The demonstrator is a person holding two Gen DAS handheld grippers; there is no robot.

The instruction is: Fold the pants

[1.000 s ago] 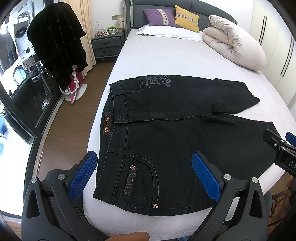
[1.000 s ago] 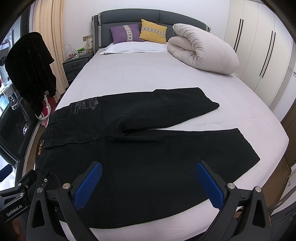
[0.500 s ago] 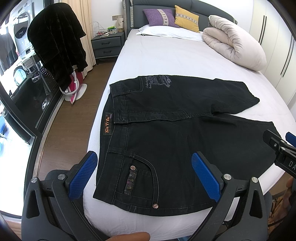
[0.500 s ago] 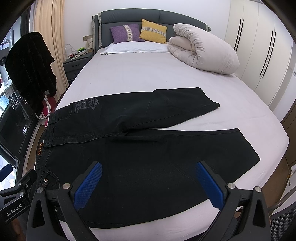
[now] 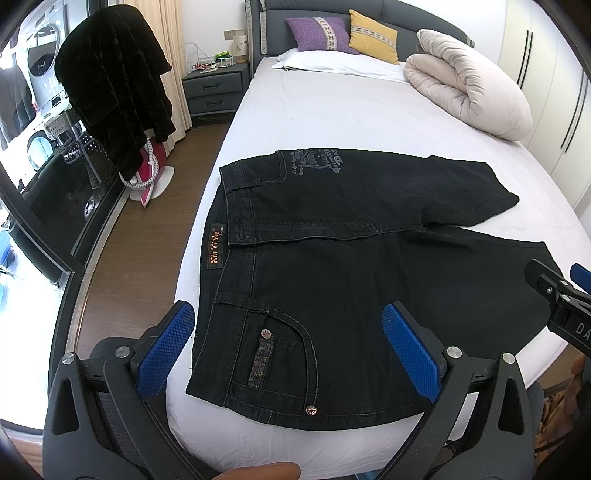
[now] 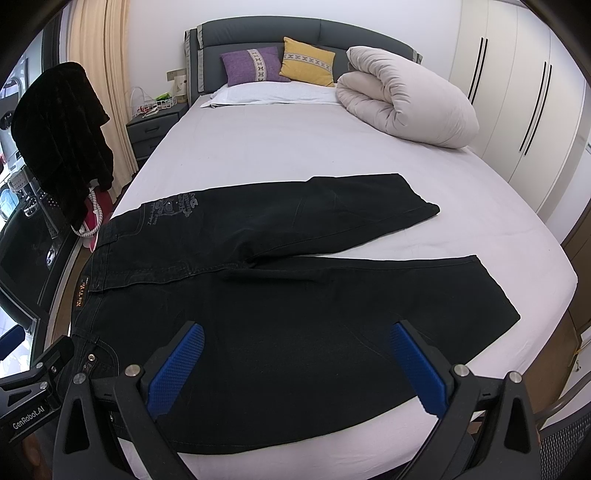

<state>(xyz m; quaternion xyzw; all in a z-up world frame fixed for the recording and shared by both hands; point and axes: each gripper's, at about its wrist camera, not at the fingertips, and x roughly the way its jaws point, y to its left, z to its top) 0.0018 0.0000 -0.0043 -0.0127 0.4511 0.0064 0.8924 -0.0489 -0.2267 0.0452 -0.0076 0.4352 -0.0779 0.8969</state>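
Black denim pants (image 5: 369, 266) (image 6: 295, 295) lie flat across the foot of the white bed (image 5: 332, 122), waistband to the left, both legs spread out to the right. My left gripper (image 5: 288, 347) hovers open above the near front pocket at the waist end, nothing between its blue pads. Over the near leg, my right gripper (image 6: 295, 365) is open too, holding nothing. Each gripper's body shows at the edge of the other's view.
A rolled duvet (image 5: 469, 85) and pillows (image 5: 325, 33) sit at the head of the bed. A dark coat (image 5: 110, 85) hangs left of the bed above a wooden floor (image 5: 147, 240). A nightstand (image 5: 216, 88) is beyond; wardrobe doors (image 6: 517, 92) line the right.
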